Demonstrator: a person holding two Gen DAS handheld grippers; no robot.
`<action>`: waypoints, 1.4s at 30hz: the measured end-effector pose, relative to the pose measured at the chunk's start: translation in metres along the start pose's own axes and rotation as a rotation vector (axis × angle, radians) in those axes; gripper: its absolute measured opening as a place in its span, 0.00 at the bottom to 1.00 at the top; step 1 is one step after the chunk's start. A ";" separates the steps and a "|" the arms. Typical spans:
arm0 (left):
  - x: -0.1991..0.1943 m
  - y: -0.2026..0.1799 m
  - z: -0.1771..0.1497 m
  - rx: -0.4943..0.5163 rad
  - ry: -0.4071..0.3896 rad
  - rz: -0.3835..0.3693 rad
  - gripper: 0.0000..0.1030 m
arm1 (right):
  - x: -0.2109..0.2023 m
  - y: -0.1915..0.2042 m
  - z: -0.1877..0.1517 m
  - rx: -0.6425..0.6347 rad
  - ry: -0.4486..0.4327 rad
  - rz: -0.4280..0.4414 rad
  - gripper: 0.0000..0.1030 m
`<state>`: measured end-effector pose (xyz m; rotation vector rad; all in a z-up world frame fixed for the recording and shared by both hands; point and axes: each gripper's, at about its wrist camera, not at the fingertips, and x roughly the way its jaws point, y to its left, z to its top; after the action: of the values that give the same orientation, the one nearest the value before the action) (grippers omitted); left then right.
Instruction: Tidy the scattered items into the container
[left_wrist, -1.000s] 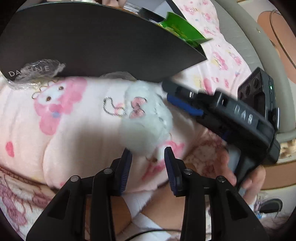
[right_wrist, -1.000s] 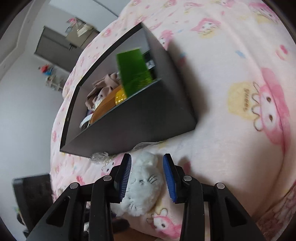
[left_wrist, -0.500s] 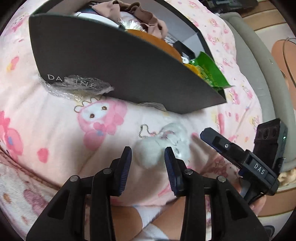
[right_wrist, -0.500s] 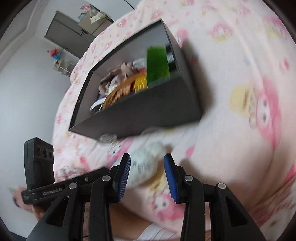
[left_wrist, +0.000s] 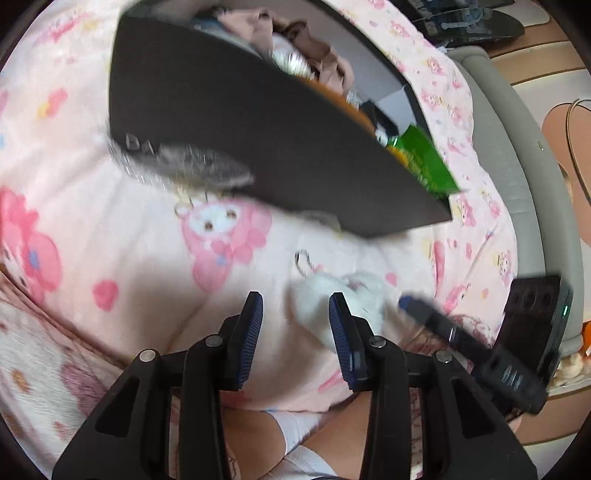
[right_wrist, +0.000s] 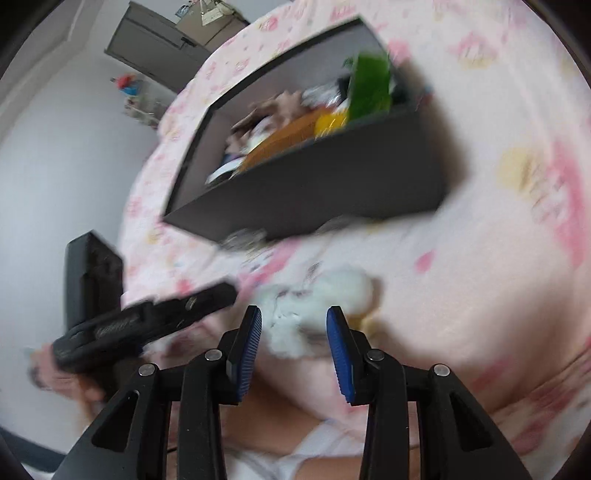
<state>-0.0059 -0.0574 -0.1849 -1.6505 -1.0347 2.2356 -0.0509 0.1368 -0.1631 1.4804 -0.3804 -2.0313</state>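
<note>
**Q:** White plush keychain toy — where does it lie, and what holds it?

**A:** Nothing holds it. It rests on the pink printed blanket of the bed, near the blanket's front edge and just short of the black box's near wall. The right gripper is spread, its blue pads to either side of the toy's near end but apart from it. The left gripper is likewise spread; in the left wrist view the toy sits off toward its right pad.

**Q:** What could go wrong?

**A:** Several things, judging from this arrangement. Both grippers converge on one small toy, so they may collide or knock it aside. Soft pile compresses, so a shallow pinch on the fluff may slip during the lift. The metal ring could snag on the blanket. The box is already crowded, with a green packet standing above its rim, so a careless drop may bounce off. A crumpled clear wrapper beside the box wall also awaits tidying.
</note>
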 end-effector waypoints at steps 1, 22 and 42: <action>0.002 0.001 -0.002 -0.005 0.010 -0.005 0.36 | 0.000 -0.003 0.004 0.005 -0.009 -0.020 0.33; 0.001 -0.009 0.013 0.000 -0.004 -0.075 0.45 | 0.006 -0.009 -0.008 0.051 0.070 0.150 0.35; 0.022 0.011 0.020 -0.013 0.010 -0.017 0.29 | 0.062 -0.023 0.011 0.128 0.138 0.117 0.34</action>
<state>-0.0295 -0.0625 -0.2056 -1.6506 -1.0587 2.2121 -0.0806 0.1159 -0.2192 1.6251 -0.5358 -1.8310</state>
